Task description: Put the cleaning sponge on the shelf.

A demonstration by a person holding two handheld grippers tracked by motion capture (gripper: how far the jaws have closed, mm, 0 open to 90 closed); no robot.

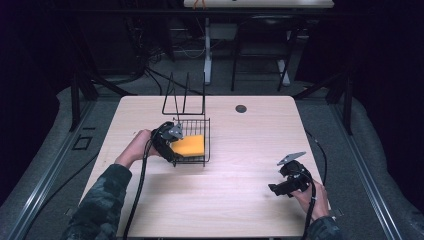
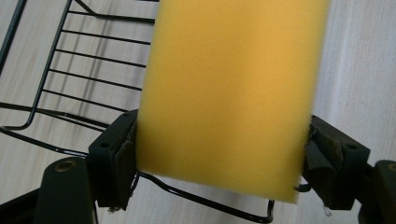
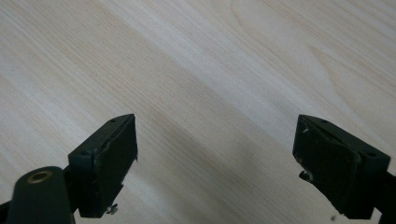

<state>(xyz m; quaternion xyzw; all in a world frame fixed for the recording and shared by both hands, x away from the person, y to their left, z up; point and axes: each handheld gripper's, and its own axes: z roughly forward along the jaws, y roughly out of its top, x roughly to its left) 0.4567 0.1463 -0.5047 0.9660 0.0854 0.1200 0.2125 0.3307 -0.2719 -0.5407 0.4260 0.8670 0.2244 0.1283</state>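
Gripping the yellow sponge (image 2: 224, 98), left tool (image 2: 219, 163); right tool (image 3: 215, 154) wide, empty.

My sleeves (image 1: 102, 200): dark camouflage. Both grippers black; left gripper (image 2: 219, 154) pads frayed, brass screw at base; right gripper (image 1: 290, 180) carries grey three-cornered plate, black cable

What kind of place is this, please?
Probably a lab or data-recording workspace: a bare wooden table in a dark room, metal frame legs around it, loose cables on the floor, another desk behind.
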